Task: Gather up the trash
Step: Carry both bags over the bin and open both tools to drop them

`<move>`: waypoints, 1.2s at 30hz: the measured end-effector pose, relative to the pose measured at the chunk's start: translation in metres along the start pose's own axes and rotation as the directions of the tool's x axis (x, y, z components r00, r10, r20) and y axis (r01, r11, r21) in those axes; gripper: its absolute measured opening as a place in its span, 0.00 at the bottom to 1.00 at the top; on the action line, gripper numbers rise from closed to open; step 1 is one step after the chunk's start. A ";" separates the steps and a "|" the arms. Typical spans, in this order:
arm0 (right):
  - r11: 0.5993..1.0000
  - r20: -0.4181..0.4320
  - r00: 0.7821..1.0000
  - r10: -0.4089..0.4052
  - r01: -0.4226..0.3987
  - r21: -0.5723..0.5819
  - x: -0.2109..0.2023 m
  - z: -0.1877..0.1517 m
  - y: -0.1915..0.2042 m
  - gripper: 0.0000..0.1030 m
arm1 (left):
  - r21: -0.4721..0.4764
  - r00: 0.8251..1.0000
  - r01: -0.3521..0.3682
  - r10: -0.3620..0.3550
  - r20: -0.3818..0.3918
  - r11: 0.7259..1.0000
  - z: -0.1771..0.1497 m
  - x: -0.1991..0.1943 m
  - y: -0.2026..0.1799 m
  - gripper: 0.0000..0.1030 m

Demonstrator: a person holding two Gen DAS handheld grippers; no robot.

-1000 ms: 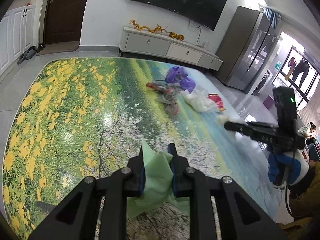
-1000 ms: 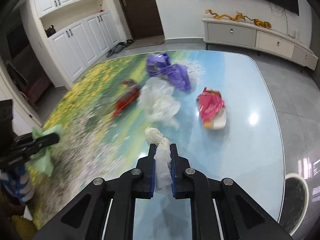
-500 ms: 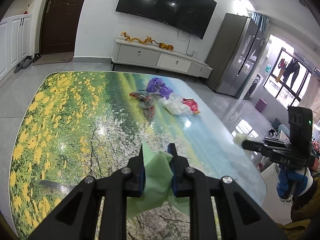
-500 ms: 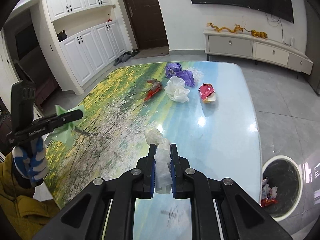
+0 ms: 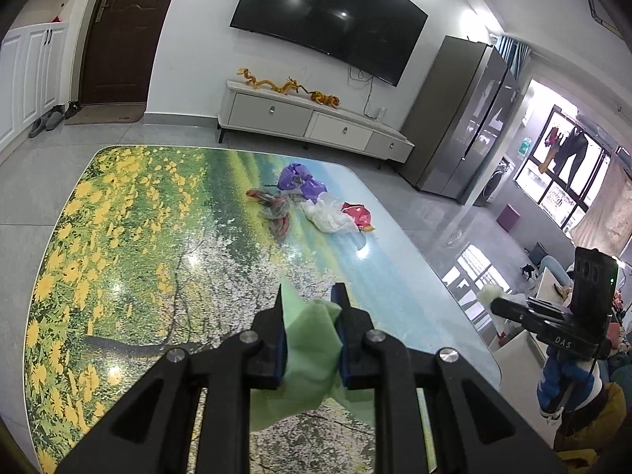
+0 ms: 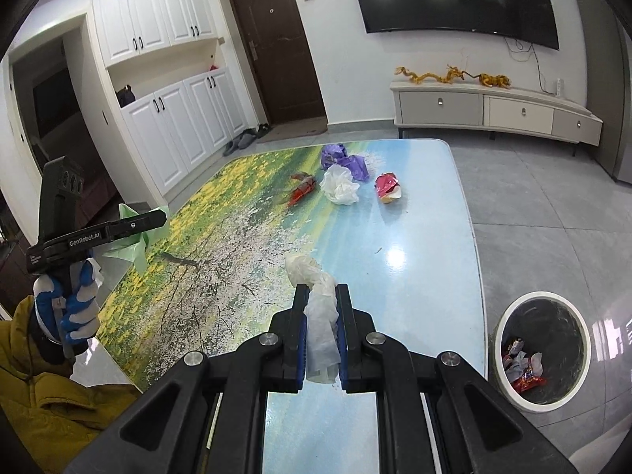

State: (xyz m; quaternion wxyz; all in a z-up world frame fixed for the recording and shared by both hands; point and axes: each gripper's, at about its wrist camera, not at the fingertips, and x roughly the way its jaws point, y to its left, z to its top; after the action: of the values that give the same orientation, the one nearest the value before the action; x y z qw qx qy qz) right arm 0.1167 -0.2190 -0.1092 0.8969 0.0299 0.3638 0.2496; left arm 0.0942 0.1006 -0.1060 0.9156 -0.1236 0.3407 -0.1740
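Note:
My left gripper (image 5: 310, 296) is shut on a crumpled green plastic bag (image 5: 312, 339), held above the near part of the flower-print table (image 5: 118, 237). Over the table's near right edge my right gripper (image 6: 320, 294) is shut on a wad of white plastic (image 6: 316, 292). Far along the table lie a purple bag (image 6: 343, 160), a white bag (image 6: 339, 185), a red net (image 6: 302, 191) and a red snack wrapper (image 6: 387, 185). A round white-rimmed bin (image 6: 541, 347) with some trash inside stands on the floor right of the table.
A gloved hand (image 6: 69, 308) in a mustard sleeve holds the left gripper at the table's left edge. A TV cabinet (image 6: 493, 112) lines the far wall, white cupboards (image 6: 177, 118) the left. A grey fridge (image 5: 466, 118) stands at the right. Grey tile floor surrounds the table.
Both grippers have pulled back and risen from the table, each still holding its bag. The trash pile now looks farther off, and the bin has come into the right wrist view.

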 end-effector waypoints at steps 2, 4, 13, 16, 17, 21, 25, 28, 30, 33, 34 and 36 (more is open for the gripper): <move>1.000 0.006 1.000 0.000 0.000 0.008 -0.001 -0.002 -0.005 0.12 | 0.011 1.000 0.002 -0.002 -0.008 1.000 0.002 0.003 -0.006 0.18; 1.000 0.013 1.000 0.001 -0.002 0.023 -0.004 -0.006 -0.012 0.12 | 0.020 1.000 0.010 -0.010 -0.020 1.000 0.005 0.008 -0.012 0.18; 0.985 0.069 0.996 -0.063 0.051 0.164 -0.020 -0.021 -0.083 0.12 | 0.120 0.989 0.088 -0.072 -0.131 0.989 0.038 0.062 -0.078 0.18; 0.968 0.071 0.990 -0.123 0.104 0.226 -0.025 -0.030 -0.121 0.12 | 0.193 0.981 0.118 -0.084 -0.176 0.974 0.049 0.093 -0.119 0.18; 0.961 0.070 0.988 -0.138 0.117 0.249 -0.026 -0.034 -0.132 0.12 | 0.212 0.978 0.130 -0.090 -0.190 0.969 0.052 0.102 -0.130 0.18; 0.921 0.044 0.977 -0.209 0.181 0.346 -0.028 -0.053 -0.185 0.12 | 0.298 0.958 0.196 -0.117 -0.264 0.934 0.057 0.154 -0.192 0.18; 0.875 0.016 0.968 -0.252 0.220 0.431 -0.027 -0.074 -0.232 0.12 | 0.363 0.937 0.245 -0.123 -0.327 0.899 0.052 0.207 -0.245 0.18; 0.849 -0.004 0.963 -0.269 0.239 0.471 -0.025 -0.085 -0.258 0.13 | 0.377 0.917 0.276 -0.124 -0.380 0.884 0.048 0.247 -0.278 0.18; 0.835 -0.021 0.960 -0.278 0.253 0.488 -0.022 -0.091 -0.277 0.14 | 0.385 0.905 0.289 -0.119 -0.408 0.877 0.045 0.274 -0.298 0.18; 0.822 -0.045 0.958 -0.282 0.266 0.503 -0.014 -0.092 -0.298 0.15 | 0.395 0.894 0.299 -0.109 -0.435 0.869 0.041 0.309 -0.322 0.18; 0.821 -0.052 0.958 -0.282 0.269 0.504 -0.011 -0.092 -0.303 0.15 | 0.398 0.890 0.301 -0.106 -0.443 0.867 0.040 0.319 -0.328 0.18; 0.816 -0.069 0.956 -0.284 0.278 0.507 -0.002 -0.089 -0.315 0.15 | 0.401 0.882 0.305 -0.098 -0.460 0.864 0.038 0.343 -0.341 0.18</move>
State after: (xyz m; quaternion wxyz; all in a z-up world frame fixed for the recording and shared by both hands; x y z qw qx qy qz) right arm 0.1904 -0.5070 -0.2469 0.8853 0.2140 0.4127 0.0090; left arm 0.2824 -0.3435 -0.1597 0.7979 0.1029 0.4650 -0.3695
